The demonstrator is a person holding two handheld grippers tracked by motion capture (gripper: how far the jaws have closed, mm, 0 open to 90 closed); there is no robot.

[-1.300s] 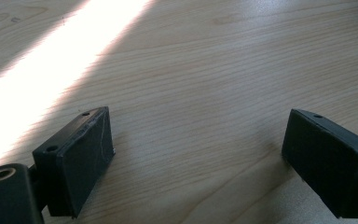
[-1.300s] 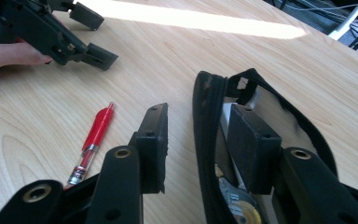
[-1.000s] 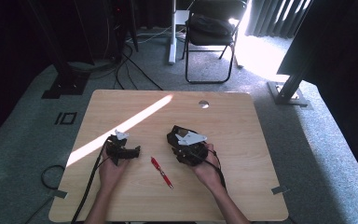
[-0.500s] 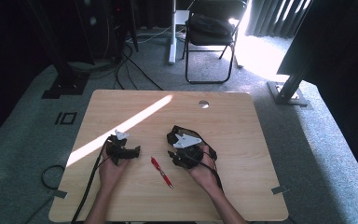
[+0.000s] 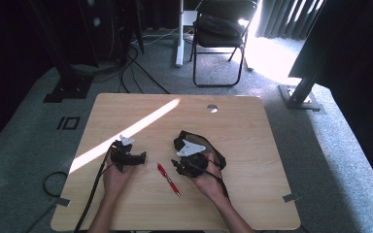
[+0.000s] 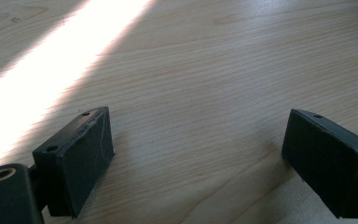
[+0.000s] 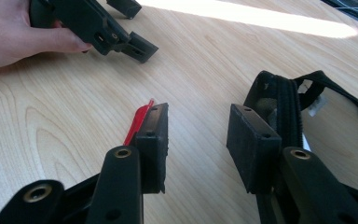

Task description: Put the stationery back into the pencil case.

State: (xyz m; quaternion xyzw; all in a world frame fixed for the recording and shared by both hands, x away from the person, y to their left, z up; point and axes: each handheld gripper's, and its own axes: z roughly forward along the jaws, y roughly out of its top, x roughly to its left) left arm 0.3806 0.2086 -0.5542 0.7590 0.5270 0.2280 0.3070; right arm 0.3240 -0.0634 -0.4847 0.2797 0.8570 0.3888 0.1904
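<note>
Two black grippers rest on a pale wood-grain bench (image 5: 252,145), one in each of the person's hands. The left gripper (image 6: 200,163) has its flat, matte rectangular jaws spread wide over bare wood, gripping nothing. The right gripper (image 7: 198,144) also has its jaws parted and empty; its left jaw stands just in front of a slim red pen (image 7: 137,122), and its right jaw is beside a black fabric pouch (image 7: 284,105) with a ribbed edge and a strap. From the high view the red pen (image 5: 168,179) lies flat between the two hands, near the right gripper (image 5: 177,167) and farther from the left gripper (image 5: 141,158).

A bright diagonal strip of sunlight (image 5: 126,131) crosses the bench. Grey carpet (image 5: 320,145) surrounds it, with a black folding chair (image 5: 218,34) and cables (image 5: 141,63) beyond.

Compared with a second ago, the right gripper has shifted slightly toward the pen; the left hand (image 5: 114,177) and pen lie as before.
</note>
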